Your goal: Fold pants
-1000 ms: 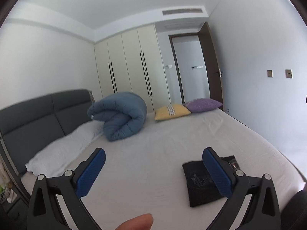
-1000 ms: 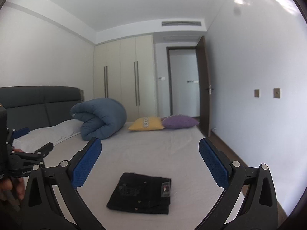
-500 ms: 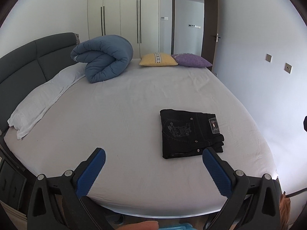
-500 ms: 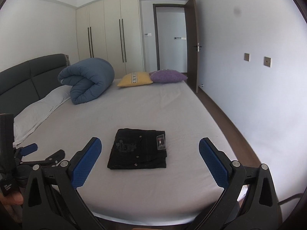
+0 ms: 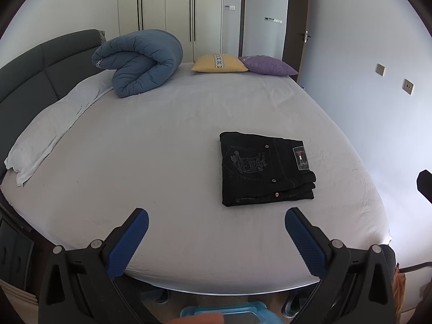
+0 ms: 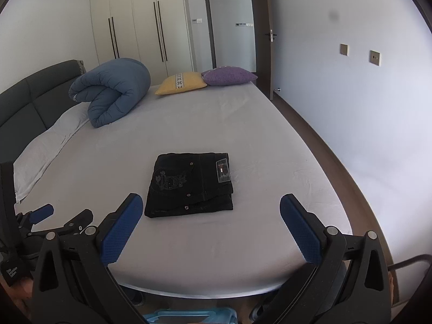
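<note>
Black pants [image 5: 266, 168] lie folded into a compact rectangle on the white bed [image 5: 162, 148], with a back-pocket design and a label facing up. They also show in the right wrist view [image 6: 190, 183]. My left gripper [image 5: 216, 243] is open and empty, held above the bed's near edge, short of the pants. My right gripper [image 6: 206, 229] is open and empty, also back from the pants. The left gripper shows at the left of the right wrist view [image 6: 54, 221].
A rolled blue duvet [image 5: 140, 62], a yellow pillow [image 5: 218, 63] and a purple pillow [image 5: 267, 66] lie at the far end. A white pillow [image 5: 56, 124] lies along the grey headboard [image 5: 32, 73]. A blue plastic stool [image 5: 224, 314] stands below the bed's near edge.
Both grippers have tilted down and drawn back from the bed, so the whole mattress and the folded pants now show in front of them. The pants have not moved.
</note>
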A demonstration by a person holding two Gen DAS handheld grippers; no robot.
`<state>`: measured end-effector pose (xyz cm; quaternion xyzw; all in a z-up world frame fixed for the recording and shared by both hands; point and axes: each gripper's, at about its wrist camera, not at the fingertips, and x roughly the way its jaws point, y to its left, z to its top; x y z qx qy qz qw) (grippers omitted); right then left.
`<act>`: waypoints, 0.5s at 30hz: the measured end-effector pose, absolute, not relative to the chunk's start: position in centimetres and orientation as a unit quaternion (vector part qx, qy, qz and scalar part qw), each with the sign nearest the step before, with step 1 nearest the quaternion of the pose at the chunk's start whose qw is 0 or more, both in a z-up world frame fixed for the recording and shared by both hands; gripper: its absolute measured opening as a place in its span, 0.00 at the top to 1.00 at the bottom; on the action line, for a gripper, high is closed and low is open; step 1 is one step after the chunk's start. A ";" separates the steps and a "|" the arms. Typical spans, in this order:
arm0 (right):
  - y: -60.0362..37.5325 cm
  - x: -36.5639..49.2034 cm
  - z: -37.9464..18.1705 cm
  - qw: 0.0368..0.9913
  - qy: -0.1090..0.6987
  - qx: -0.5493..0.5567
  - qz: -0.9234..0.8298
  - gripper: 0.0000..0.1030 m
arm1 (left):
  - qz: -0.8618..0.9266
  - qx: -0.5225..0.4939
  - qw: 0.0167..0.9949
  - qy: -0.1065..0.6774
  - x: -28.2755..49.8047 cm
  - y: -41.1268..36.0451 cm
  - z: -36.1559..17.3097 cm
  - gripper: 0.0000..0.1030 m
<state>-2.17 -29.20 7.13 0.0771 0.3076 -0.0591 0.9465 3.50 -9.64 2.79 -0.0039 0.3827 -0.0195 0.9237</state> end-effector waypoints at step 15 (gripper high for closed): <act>-29.0 -1.4 6.3 0.942 0.325 0.069 -0.055 0.00 | -0.016 -0.009 0.919 0.393 4.0 -9.3 2.2 0.00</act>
